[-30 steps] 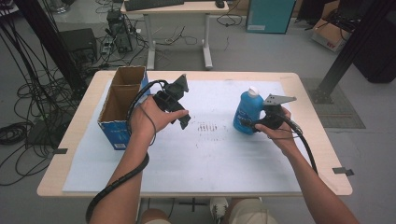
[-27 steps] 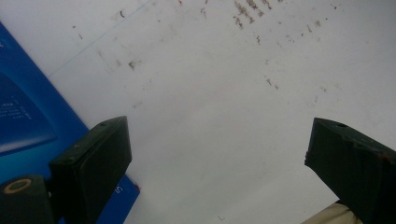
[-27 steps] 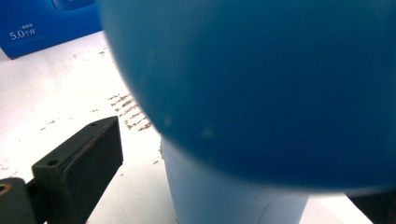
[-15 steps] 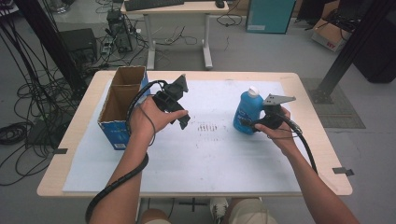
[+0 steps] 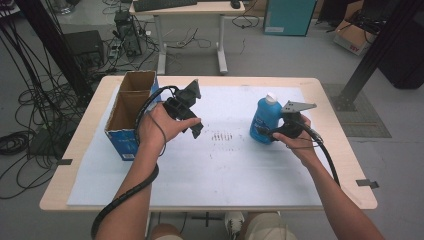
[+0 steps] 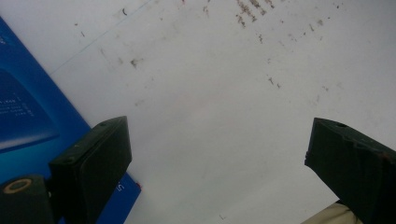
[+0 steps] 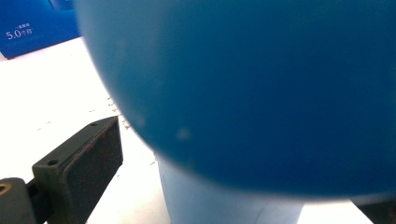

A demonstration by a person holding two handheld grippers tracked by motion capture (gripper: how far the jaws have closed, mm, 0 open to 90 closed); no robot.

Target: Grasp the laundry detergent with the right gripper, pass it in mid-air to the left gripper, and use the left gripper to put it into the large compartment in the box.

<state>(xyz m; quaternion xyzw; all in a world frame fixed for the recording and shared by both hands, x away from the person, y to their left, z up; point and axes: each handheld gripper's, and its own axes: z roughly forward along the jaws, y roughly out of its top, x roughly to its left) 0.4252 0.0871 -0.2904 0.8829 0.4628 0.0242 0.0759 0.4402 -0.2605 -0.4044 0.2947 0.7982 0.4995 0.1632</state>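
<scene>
- The right tool (image 5: 270, 131) pinches the bottle (image 5: 265, 119), upright on the surface (image 5: 200, 170); a loose grip could let it slip or tip.
- The left tool (image 5: 192, 122), spread and empty, hangs near the box (image 5: 131, 112) and could bump it.

Blue box (image 7: 32, 23): white "5.0" + unreadable chars.

Even bright light; blue bottle (image 7: 261, 93) blurred close-up.

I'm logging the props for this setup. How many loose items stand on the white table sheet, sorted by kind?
Blue bottle: 1
Open cardboard box: 1
Total: 2
</scene>
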